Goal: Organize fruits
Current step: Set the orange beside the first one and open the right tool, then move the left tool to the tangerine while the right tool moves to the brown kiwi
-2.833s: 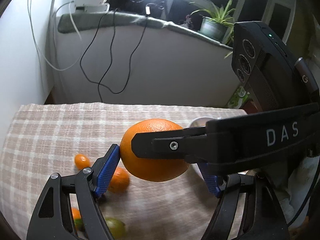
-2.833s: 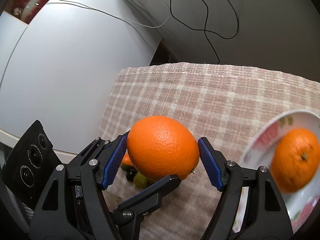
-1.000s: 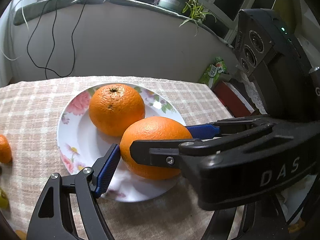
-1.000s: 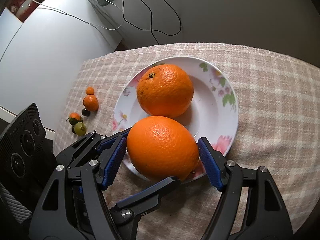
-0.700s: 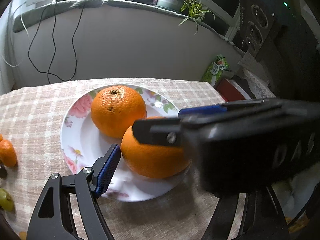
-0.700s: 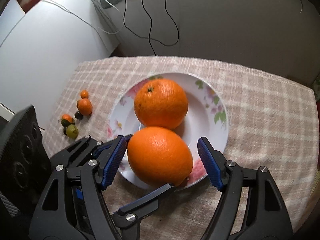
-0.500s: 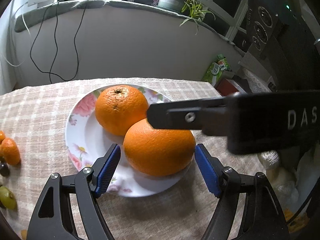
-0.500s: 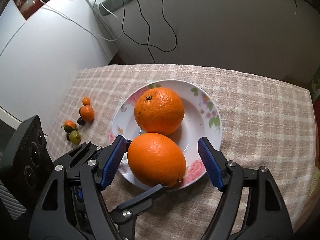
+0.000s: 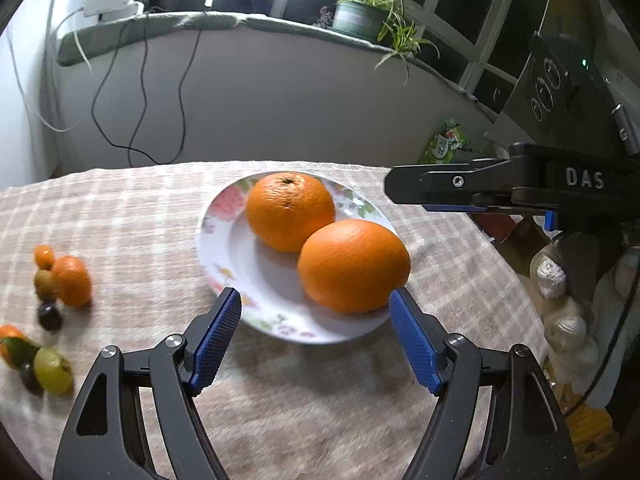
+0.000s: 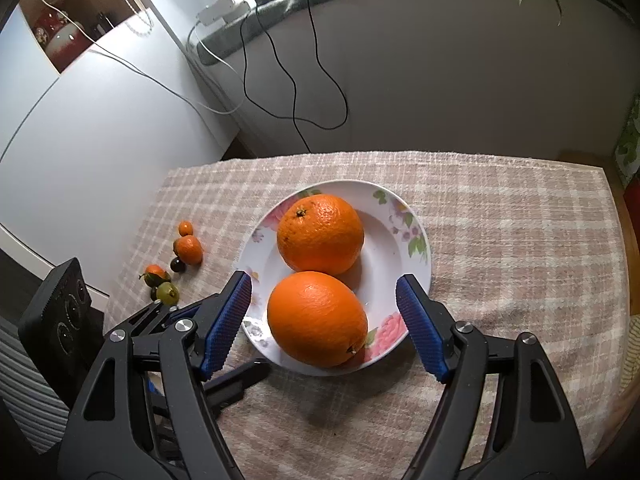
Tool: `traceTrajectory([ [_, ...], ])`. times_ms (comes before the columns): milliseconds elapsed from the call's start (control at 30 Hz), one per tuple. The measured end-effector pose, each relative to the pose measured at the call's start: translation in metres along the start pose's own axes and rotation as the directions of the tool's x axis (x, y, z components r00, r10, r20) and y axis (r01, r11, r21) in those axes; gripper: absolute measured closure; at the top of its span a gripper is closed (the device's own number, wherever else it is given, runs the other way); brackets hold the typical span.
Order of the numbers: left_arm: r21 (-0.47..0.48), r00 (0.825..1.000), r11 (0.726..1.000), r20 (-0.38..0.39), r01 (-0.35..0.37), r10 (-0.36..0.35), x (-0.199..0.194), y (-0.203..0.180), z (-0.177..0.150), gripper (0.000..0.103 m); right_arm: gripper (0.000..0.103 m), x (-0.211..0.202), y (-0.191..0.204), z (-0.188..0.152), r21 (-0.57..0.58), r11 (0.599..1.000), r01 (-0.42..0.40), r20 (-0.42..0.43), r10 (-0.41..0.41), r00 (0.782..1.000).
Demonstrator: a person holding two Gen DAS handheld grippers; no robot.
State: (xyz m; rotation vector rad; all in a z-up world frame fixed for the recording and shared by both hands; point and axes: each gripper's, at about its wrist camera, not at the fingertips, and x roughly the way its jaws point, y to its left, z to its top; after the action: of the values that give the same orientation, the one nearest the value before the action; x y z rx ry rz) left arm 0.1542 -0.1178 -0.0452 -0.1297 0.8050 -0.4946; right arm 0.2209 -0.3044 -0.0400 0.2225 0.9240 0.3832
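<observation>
Two oranges sit touching on a floral plate (image 9: 216, 248) in the left wrist view, the near orange (image 9: 354, 266) beyond the left gripper (image 9: 314, 334), whose jaws stand spread and empty. In the right wrist view, the right gripper (image 10: 324, 322) is spread too, clear of that orange (image 10: 318, 318); small fruits (image 10: 176, 264) lie left on the checked cloth (image 10: 512, 240).

Black tool (image 9: 316, 336), blue ribbed pads (image 9: 216, 334)

Orange oranges (image 10: 320, 232); white floral plate (image 10: 400, 256); beige-checked tablecloth (image 10: 500, 240).
</observation>
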Motion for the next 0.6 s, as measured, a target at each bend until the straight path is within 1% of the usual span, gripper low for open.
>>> traceTrajectory([
  [233, 0.016, 0.999, 0.999, 0.037, -0.030, 0.030, -0.029, 0.007, -0.012, 0.026, 0.025, -0.011, 0.010, -0.013, 0.002, 1.000, -0.003, 0.065, 0.003, 0.998],
  [433, -0.012, 0.995, 0.998, 0.067, -0.067, 0.067, -0.055, 0.030, -0.025, 0.026, 0.025, -0.017, 0.038, -0.027, -0.090, 0.996, 0.025, 0.120, -0.014, 0.993],
  [533, -0.030, 0.992, 0.995, 0.077, -0.093, 0.095, -0.067, 0.045, -0.034, 0.026, 0.025, -0.021, 0.056, -0.038, -0.149, 0.988, 0.028, 0.153, -0.006, 0.988],
  [600, -0.059, 0.990, 0.992, 0.077, -0.111, 0.116, -0.076, 0.059, -0.043, 0.026, 0.025, -0.021, 0.071, -0.047, -0.199, 0.980, 0.024, 0.175, 0.011, 0.985],
])
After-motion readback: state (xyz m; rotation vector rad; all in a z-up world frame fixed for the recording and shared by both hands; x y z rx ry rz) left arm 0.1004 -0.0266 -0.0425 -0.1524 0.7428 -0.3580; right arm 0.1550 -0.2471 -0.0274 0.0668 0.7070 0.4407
